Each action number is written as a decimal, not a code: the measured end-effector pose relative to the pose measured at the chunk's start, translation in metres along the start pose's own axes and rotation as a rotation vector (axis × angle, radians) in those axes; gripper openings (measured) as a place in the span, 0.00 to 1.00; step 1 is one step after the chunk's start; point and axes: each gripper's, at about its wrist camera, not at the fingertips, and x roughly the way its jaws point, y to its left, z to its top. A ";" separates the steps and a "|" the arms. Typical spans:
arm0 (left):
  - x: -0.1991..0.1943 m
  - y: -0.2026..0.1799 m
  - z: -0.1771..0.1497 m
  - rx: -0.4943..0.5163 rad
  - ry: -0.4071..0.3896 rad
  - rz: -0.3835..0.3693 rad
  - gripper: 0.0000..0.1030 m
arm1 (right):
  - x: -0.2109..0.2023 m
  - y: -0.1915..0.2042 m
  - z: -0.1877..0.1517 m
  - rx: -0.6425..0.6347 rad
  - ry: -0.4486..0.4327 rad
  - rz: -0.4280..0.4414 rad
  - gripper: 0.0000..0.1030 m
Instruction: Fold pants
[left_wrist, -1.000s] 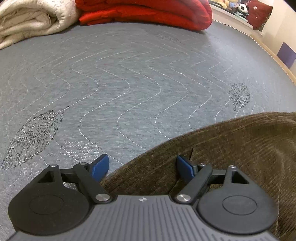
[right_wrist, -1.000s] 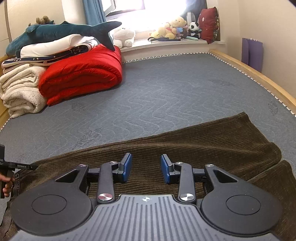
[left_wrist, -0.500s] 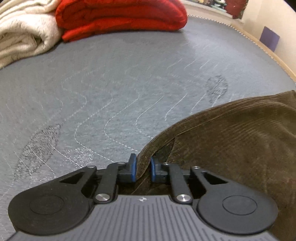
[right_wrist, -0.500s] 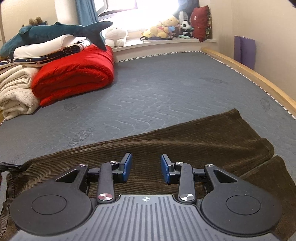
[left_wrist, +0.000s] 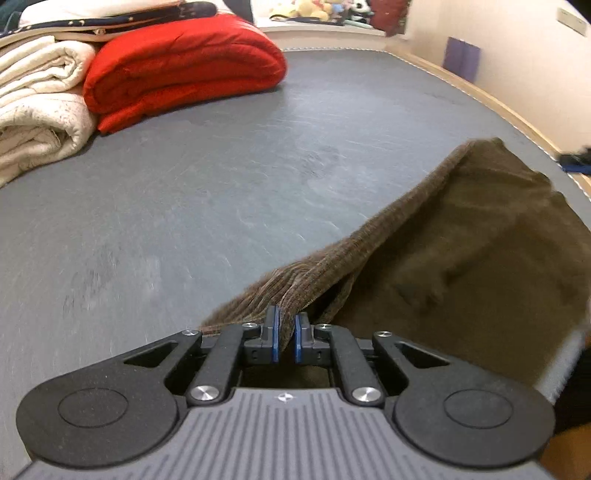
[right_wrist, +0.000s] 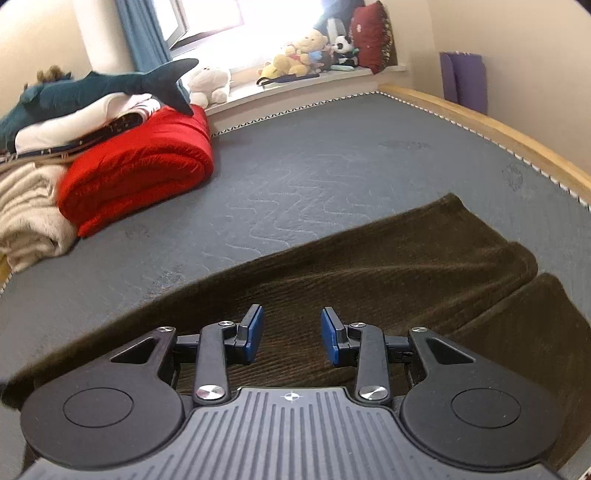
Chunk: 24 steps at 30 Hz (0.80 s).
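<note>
Pants (left_wrist: 461, 251) of brown corduroy lie across the grey mattress (left_wrist: 229, 192), and one edge of them is now raised off it. A second ago the left gripper (left_wrist: 285, 334) had its blue pads spread wide over that edge; now they are clamped on a pinch of the cloth, which rises in a ridge from the pads toward 1 o'clock. The bedding at 11 o'clock, a red quilt (left_wrist: 181, 70) beside cream blankets (left_wrist: 37, 110), shows more fully than before. In the right wrist view the right gripper (right_wrist: 292, 334) hovers over the pants (right_wrist: 388, 273) with its pads apart and nothing between them, much as earlier. Bare mattress (right_wrist: 295, 177) lies open from 10 to 1 o'clock. A wooden bed rail (right_wrist: 491, 125) bounds it at 2 o'clock, near the trouser leg's far end.
</note>
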 end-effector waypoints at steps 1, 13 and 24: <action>-0.009 -0.007 -0.008 0.012 0.004 0.002 0.08 | -0.001 -0.003 -0.001 0.012 0.003 0.007 0.35; -0.024 0.004 -0.068 -0.354 0.083 -0.098 0.48 | -0.005 -0.031 -0.006 0.158 0.028 -0.007 0.35; 0.040 0.030 -0.082 -0.657 0.382 -0.199 0.63 | -0.004 -0.070 -0.006 0.350 -0.002 -0.030 0.35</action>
